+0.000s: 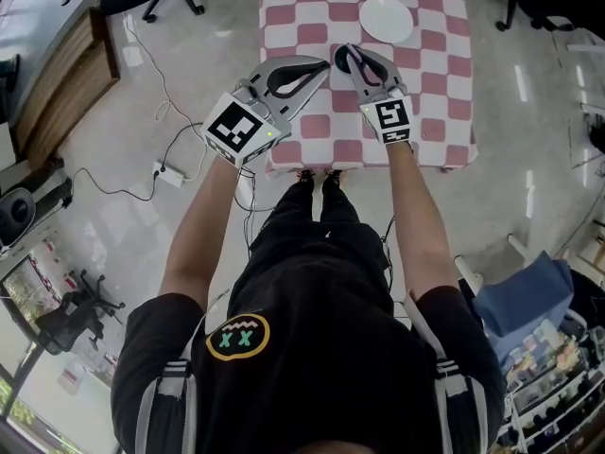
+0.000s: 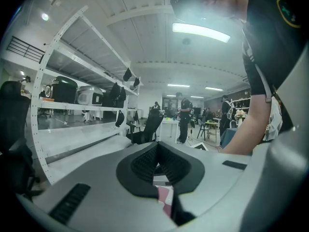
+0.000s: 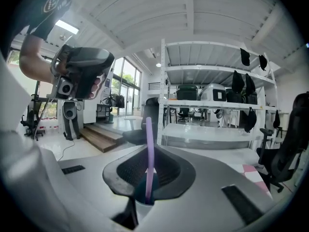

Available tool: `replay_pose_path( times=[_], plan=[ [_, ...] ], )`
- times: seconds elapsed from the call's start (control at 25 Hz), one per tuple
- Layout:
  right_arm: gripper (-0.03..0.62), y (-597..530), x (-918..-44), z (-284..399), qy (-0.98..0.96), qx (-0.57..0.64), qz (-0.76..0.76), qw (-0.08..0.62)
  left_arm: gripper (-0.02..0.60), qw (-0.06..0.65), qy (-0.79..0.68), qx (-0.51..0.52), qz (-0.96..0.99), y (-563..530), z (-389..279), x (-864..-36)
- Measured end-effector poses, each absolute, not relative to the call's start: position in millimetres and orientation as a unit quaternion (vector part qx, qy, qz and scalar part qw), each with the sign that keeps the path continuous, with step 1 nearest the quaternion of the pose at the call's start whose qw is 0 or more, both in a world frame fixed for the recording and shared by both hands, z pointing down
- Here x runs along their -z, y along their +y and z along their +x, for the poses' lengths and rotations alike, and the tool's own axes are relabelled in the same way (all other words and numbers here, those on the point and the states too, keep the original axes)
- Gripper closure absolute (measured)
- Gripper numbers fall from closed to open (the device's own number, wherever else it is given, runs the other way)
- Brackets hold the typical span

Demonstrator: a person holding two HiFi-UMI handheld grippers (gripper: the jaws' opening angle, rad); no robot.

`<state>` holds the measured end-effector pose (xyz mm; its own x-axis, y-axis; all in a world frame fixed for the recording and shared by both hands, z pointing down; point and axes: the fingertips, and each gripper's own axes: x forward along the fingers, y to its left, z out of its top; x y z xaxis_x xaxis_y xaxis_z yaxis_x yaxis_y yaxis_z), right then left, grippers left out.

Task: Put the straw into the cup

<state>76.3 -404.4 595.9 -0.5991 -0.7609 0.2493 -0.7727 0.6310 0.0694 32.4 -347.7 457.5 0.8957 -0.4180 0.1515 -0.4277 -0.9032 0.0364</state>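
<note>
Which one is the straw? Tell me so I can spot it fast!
Find the table with the pink-and-white checked cloth and round white plate. Over the cloth, look in the right claw: a thin purple plastic straw stands upright there. Nothing else nearby is purple or stick-shaped.

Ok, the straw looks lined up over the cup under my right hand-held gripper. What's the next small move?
Probably ease the right hand-held gripper open to let go. In its view the purple straw stands upright between the jaws and its lower end already sits inside the rim of the cup, so it should settle in once it is released.
</note>
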Motion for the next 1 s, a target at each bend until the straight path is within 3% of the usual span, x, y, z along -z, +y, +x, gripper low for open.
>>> replay_pose_path(
  times=[0.4,0.6,1.0],
  plan=[
    [0.539,-405,-614,80,-0.888,-0.036,0.432,0.150,0.566,0.035,-0.220,-0.072,0.972,-347,32,-461],
    [0.500,-403,-610,82,-0.888,-0.040,0.433,0.152,0.566,0.033,-0.219,-0.073,0.973,-344,33,-461],
    [0.496,-394,-540,83,-0.891,0.010,0.441,0.109,0.566,0.020,-0.220,-0.066,0.973,-337,32,-445]
  ],
)
